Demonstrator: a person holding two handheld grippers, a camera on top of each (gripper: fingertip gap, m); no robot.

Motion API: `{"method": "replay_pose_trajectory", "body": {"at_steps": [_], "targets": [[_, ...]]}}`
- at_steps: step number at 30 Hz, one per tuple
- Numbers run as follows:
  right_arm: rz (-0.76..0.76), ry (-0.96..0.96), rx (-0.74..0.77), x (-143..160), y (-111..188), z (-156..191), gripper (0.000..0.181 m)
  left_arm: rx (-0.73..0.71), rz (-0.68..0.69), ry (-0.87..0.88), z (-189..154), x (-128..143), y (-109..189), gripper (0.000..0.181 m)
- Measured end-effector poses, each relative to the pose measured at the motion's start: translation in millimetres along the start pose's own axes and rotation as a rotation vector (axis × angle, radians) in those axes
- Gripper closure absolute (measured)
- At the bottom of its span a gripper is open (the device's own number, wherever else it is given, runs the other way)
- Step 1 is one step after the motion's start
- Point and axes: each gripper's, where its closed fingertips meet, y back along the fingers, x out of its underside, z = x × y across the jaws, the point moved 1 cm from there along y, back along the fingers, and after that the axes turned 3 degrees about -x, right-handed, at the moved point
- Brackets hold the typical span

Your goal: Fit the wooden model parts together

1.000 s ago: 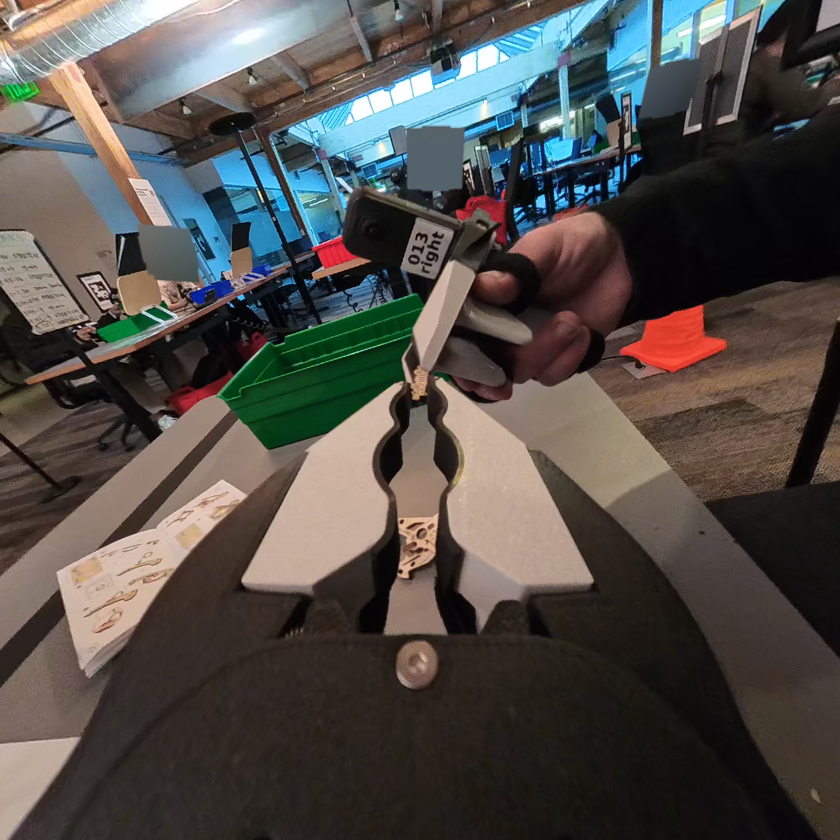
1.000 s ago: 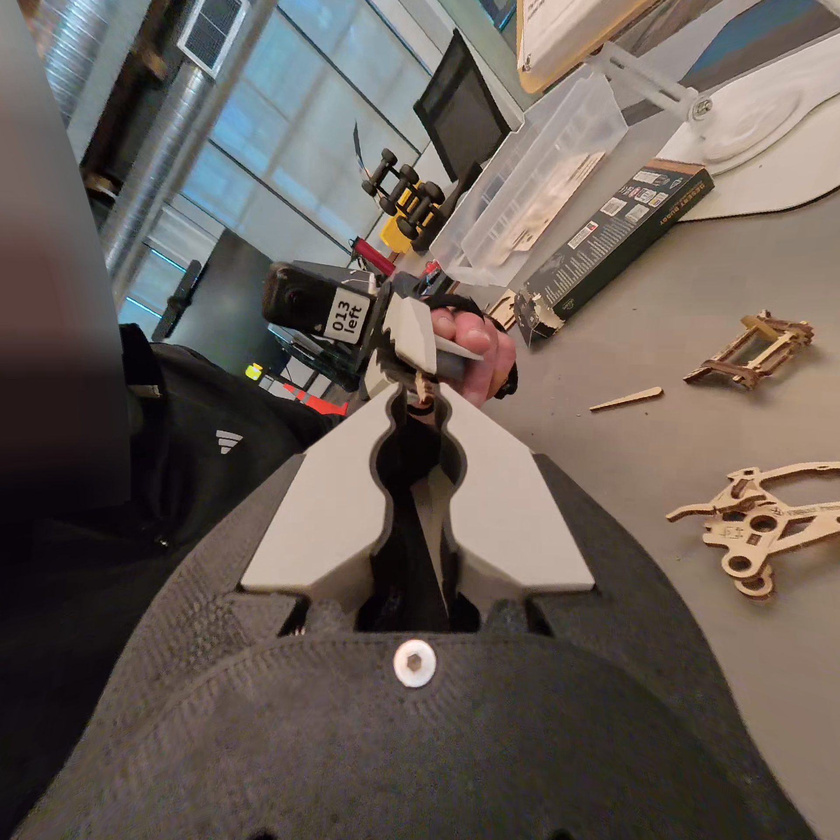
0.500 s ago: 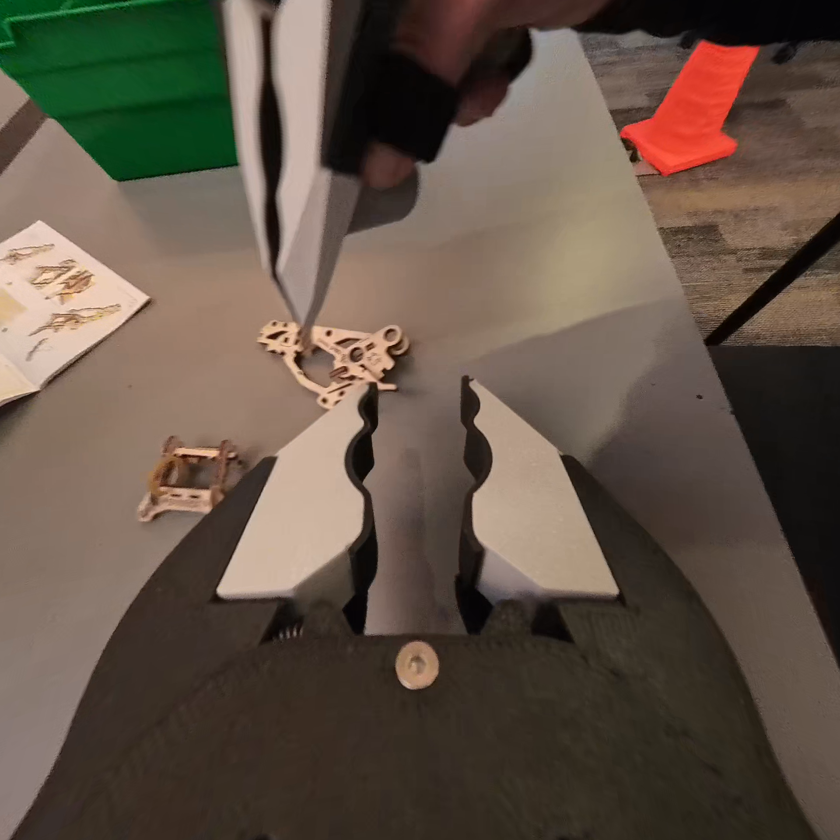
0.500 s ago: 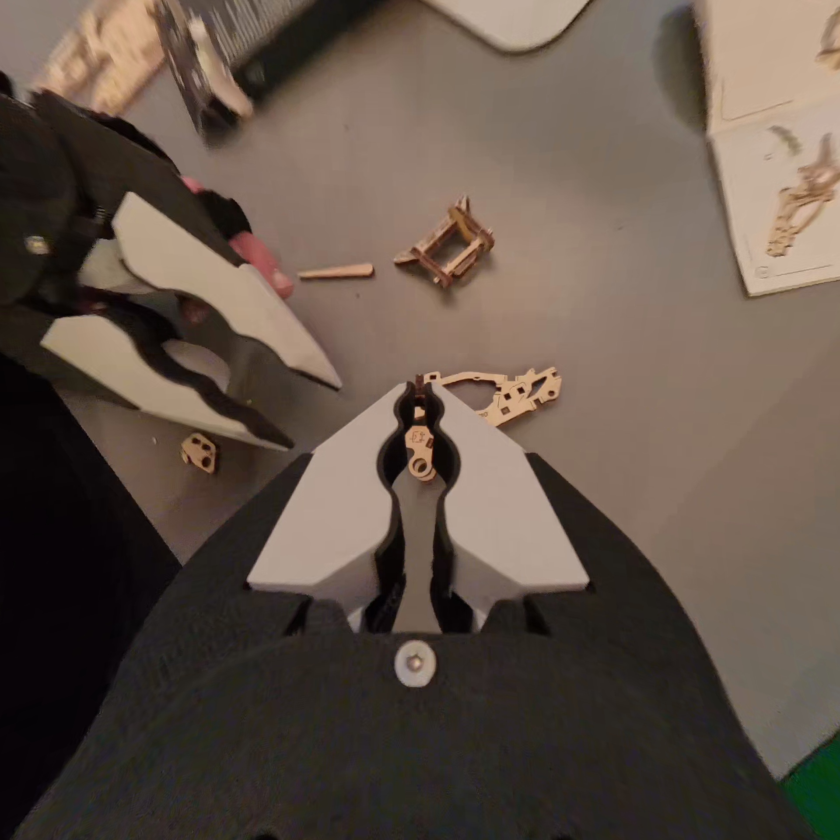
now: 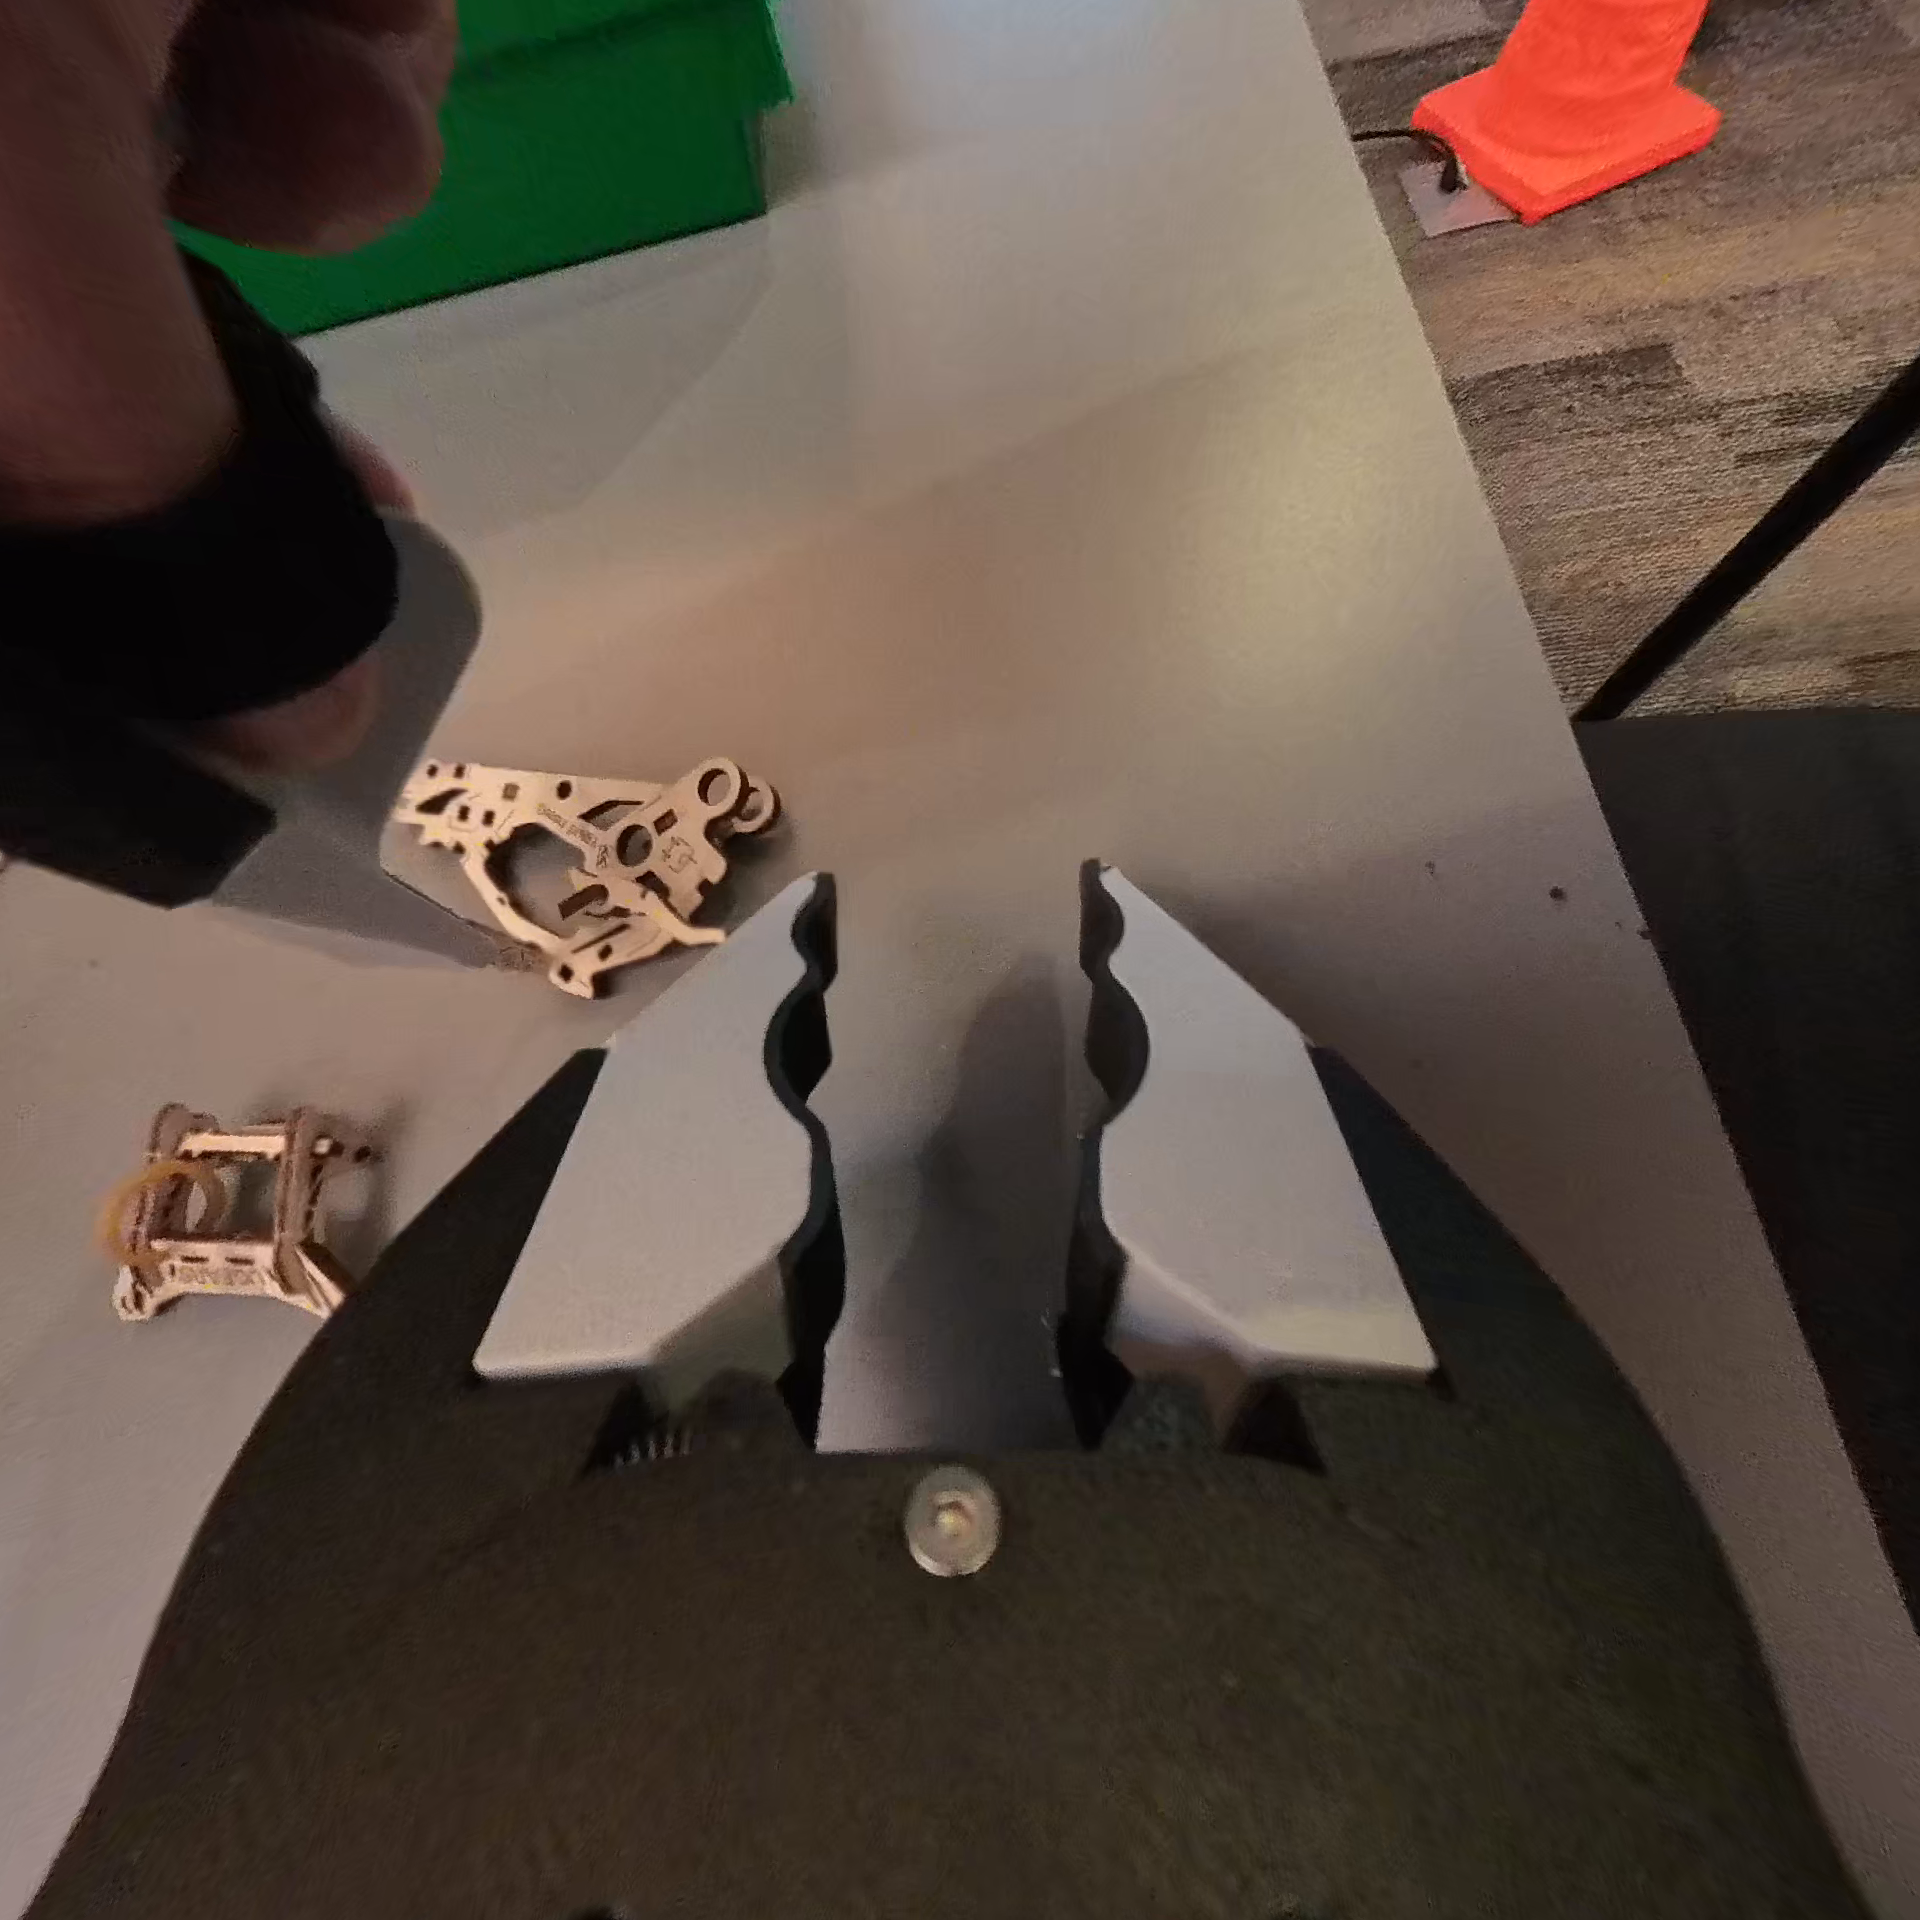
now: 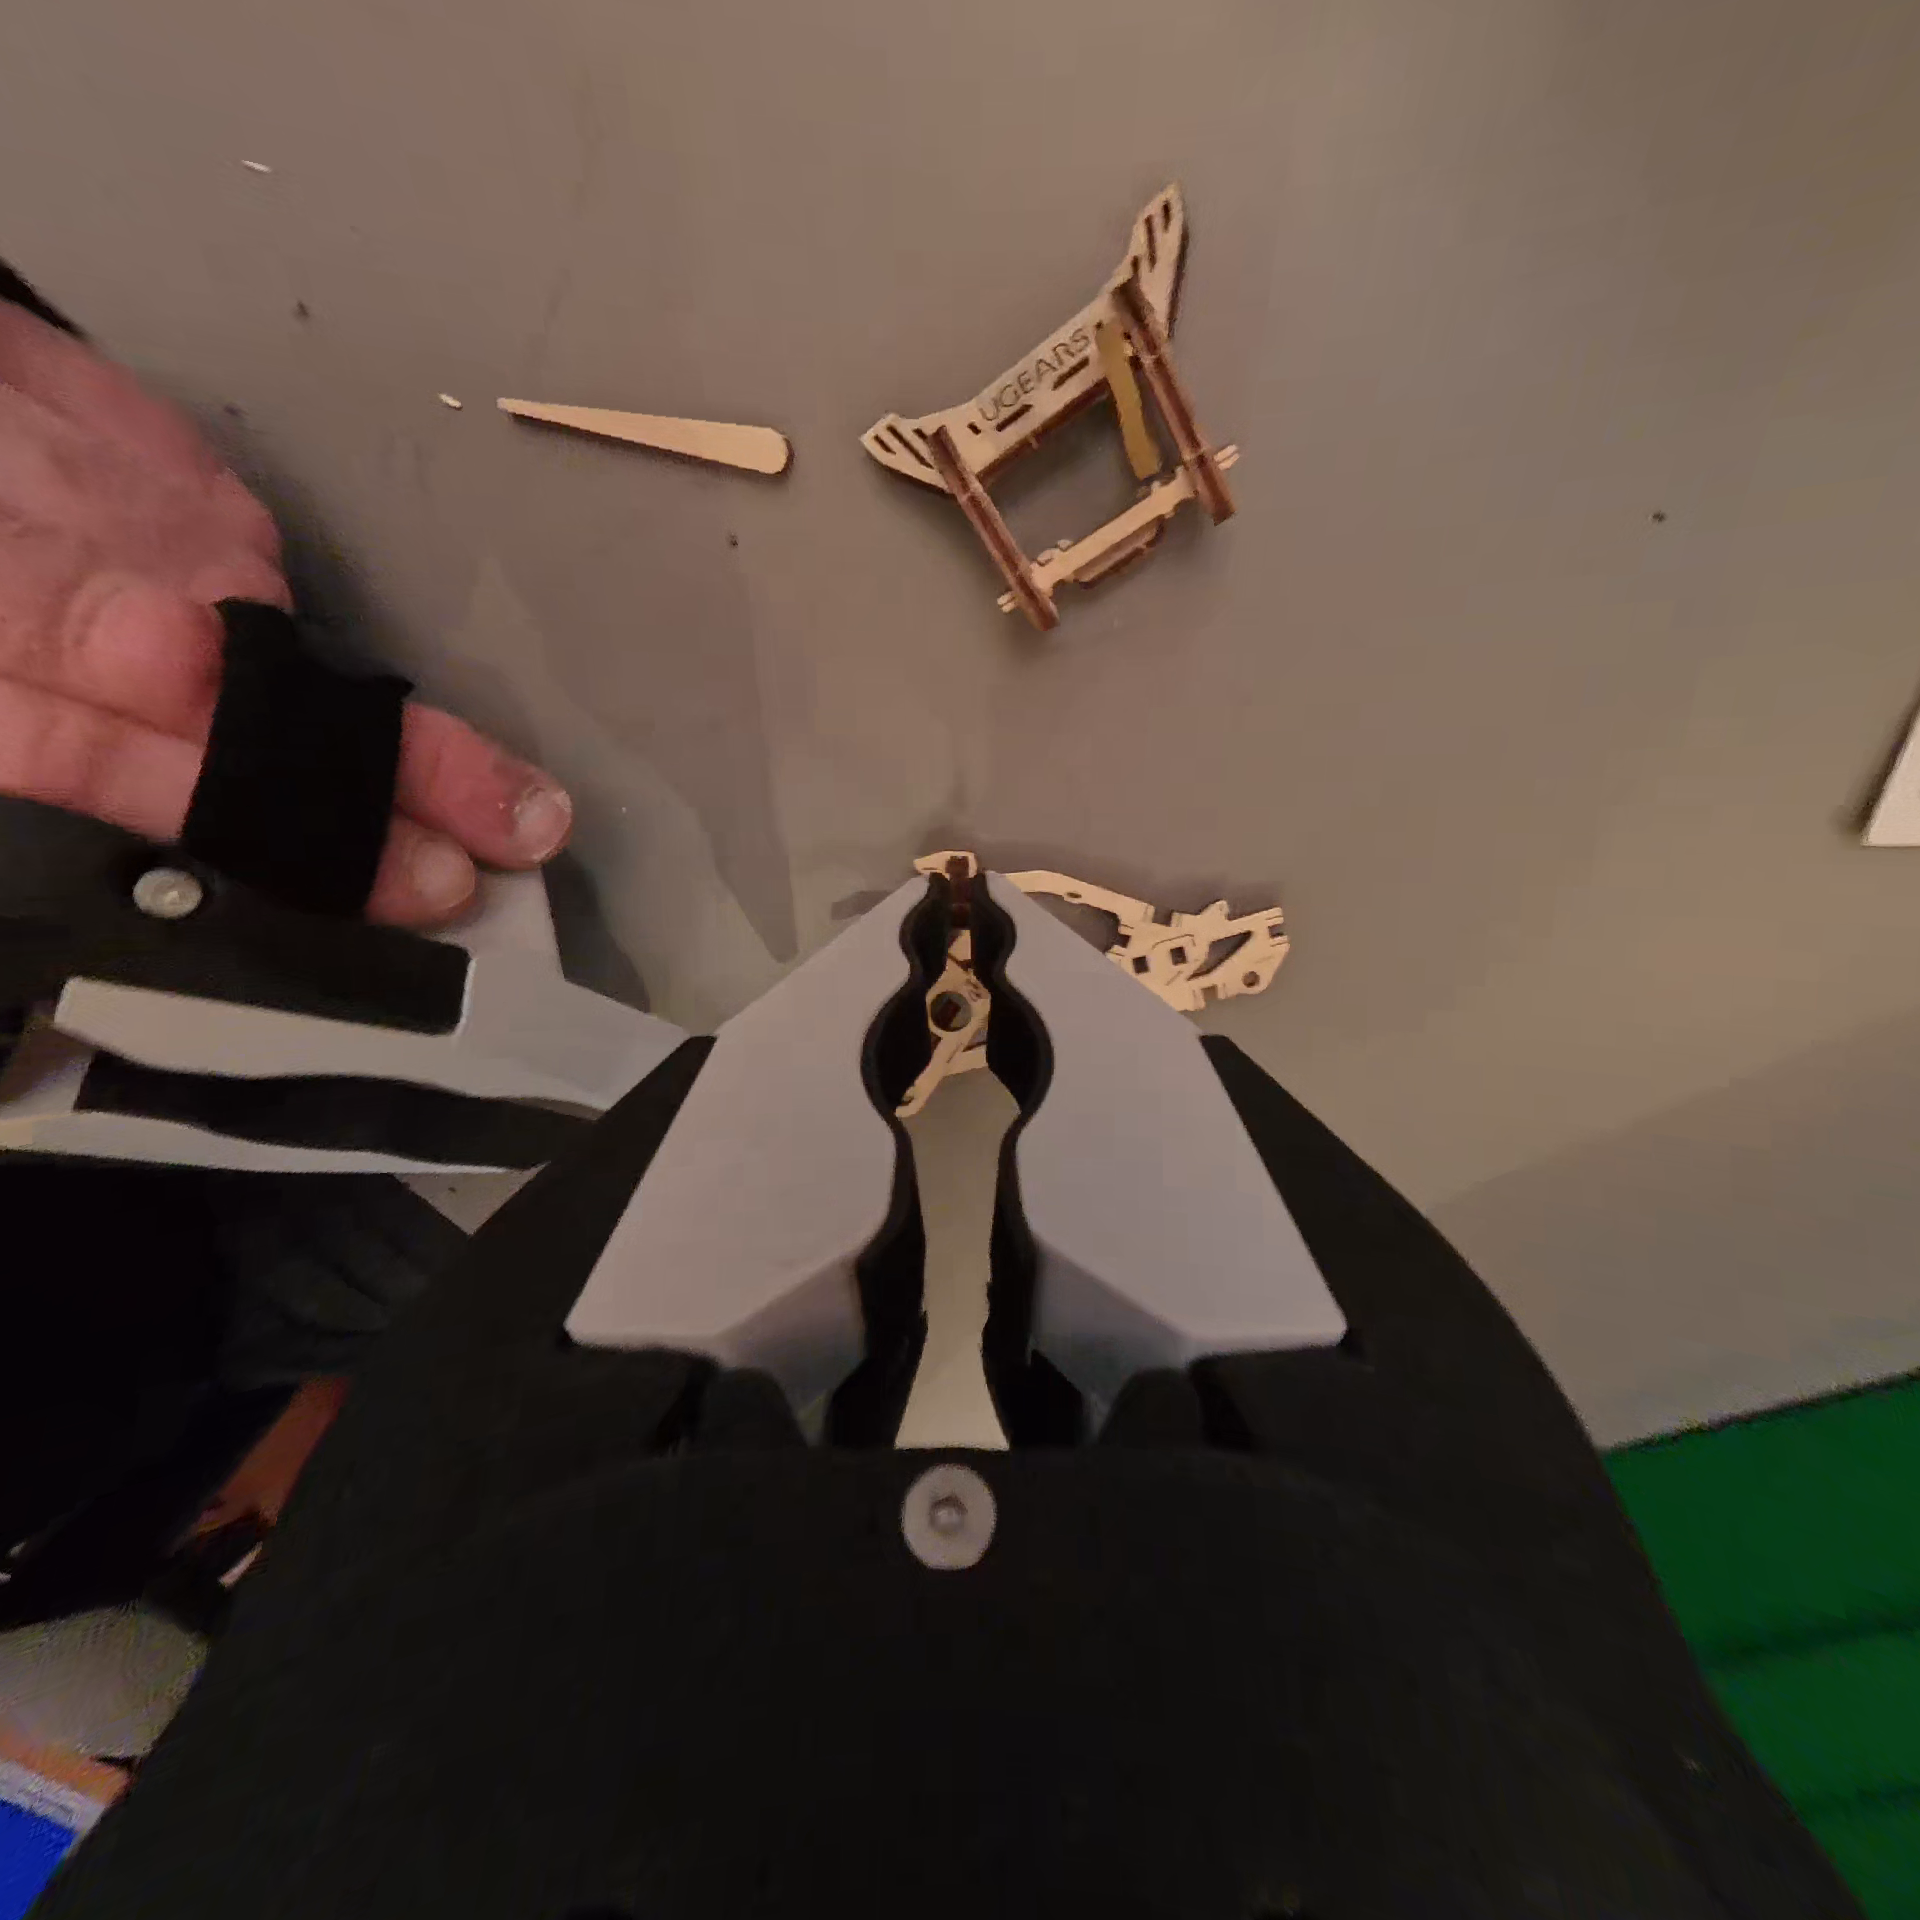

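My right gripper (image 6: 956,883) is shut on a small wooden lever piece (image 6: 948,1016). Its tips are down at the left end of a flat wooden frame part (image 6: 1195,956) lying on the grey table (image 6: 1455,675). In the left wrist view this frame part (image 5: 582,873) lies ahead to the left, with the right gripper's fingertip (image 5: 457,935) touching its near end. My left gripper (image 5: 954,878) is open and empty, hovering over bare table right of the frame part. It also shows in the right wrist view (image 6: 312,1039), at the left.
A small boxy wooden sub-assembly (image 6: 1070,457) with a rubber band (image 5: 223,1216) and a tapered wooden stick (image 6: 655,431) lie on the table. A green bin (image 5: 520,135) stands at the back. The table's right edge (image 5: 1538,644) is near, with an orange cone (image 5: 1558,104) on the floor beyond.
Both grippers dropped from tip-to-tip in the air down to the table. My left gripper opened and lost the small piece; my right gripper now holds it at the frame part.
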Motion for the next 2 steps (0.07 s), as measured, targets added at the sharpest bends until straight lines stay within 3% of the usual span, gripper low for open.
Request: {"method": "replay_pose_trajectory", "body": {"at_steps": [2], "targets": [[0.046,0.012,0.01,0.8,-0.9,0.7,0.18,-0.023,0.012,-0.023,0.6,-1.8,-4.8,0.135]]}}
